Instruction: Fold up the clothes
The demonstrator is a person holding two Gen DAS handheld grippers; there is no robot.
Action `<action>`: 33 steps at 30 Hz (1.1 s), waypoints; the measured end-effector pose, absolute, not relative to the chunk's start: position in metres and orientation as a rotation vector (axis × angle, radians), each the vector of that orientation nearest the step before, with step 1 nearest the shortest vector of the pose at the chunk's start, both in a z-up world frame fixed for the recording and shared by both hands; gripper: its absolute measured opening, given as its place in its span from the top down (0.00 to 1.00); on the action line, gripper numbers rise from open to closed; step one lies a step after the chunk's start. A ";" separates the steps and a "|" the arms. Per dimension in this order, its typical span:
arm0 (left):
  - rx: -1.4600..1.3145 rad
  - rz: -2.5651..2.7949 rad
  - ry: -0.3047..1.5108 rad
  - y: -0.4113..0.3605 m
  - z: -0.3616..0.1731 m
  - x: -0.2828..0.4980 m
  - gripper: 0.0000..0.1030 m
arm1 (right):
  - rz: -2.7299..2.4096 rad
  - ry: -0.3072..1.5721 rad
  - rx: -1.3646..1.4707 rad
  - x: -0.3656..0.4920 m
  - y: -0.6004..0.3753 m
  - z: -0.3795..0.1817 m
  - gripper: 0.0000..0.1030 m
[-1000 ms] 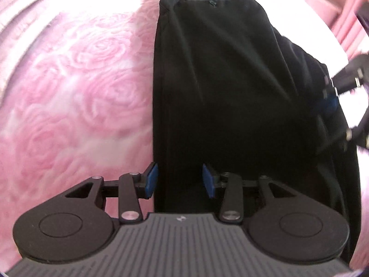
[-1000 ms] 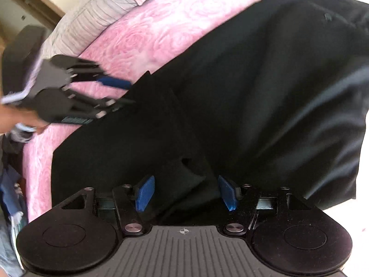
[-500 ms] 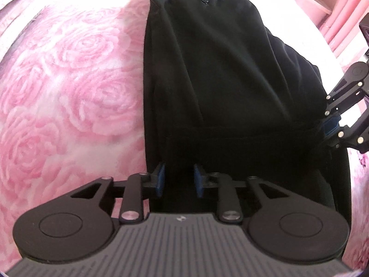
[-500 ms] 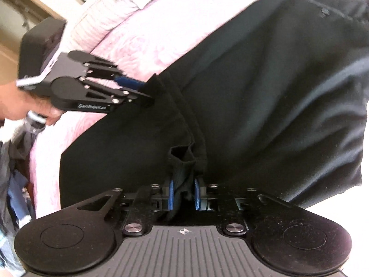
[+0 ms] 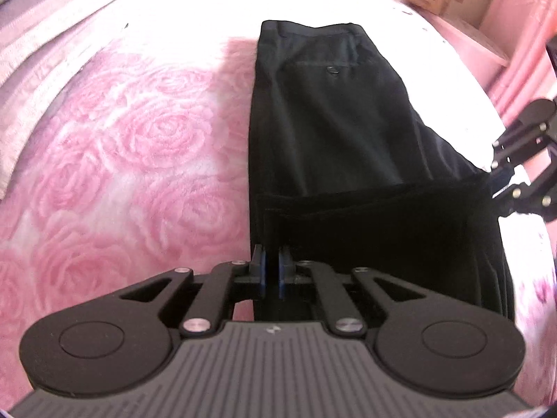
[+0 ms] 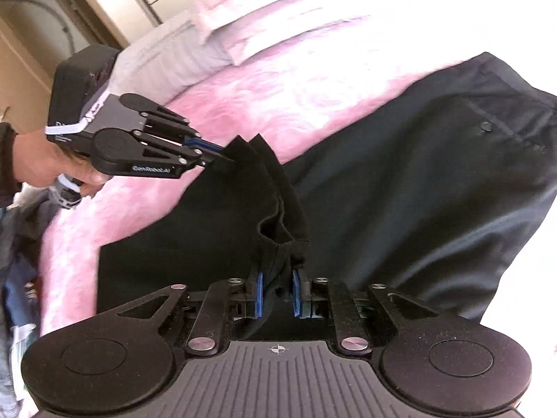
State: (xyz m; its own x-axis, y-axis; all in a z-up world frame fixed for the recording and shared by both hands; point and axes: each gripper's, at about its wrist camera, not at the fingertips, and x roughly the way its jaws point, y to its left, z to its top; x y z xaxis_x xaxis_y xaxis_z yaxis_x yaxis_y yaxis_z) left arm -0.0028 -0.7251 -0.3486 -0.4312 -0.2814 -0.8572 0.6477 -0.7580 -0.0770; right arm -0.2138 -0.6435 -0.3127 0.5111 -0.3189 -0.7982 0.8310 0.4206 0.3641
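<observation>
Trousers (image 5: 334,132) lengthwise, waistband far end

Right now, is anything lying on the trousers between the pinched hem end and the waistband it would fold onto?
Nothing visible. The black trousers lie bare up to the waistband; left gripper and right gripper both pinch the hem end.

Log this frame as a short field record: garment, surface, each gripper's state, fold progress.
garment: black trousers, waistband at the far end
surface: pink rose-patterned blanket
left gripper: jaws have just been closing, now shut on hem corner
right gripper: shut on the other hem corner
fold progress: hem end raised off the blanket, not yet laid over the waistband
</observation>
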 end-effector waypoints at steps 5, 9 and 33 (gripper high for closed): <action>1.244 -2.140 0.568 -0.731 -0.375 -0.008 0.79 | -0.825 0.828 0.887 -0.220 -0.656 -0.363 0.72; 1.270 -2.102 0.484 -0.710 -0.356 0.016 0.78 | -0.894 0.865 0.722 -0.215 -0.640 -0.347 0.55; 1.450 -2.091 -0.129 -0.504 -0.337 0.150 0.56 | -0.443 0.953 0.097 -0.054 -0.395 -0.335 0.18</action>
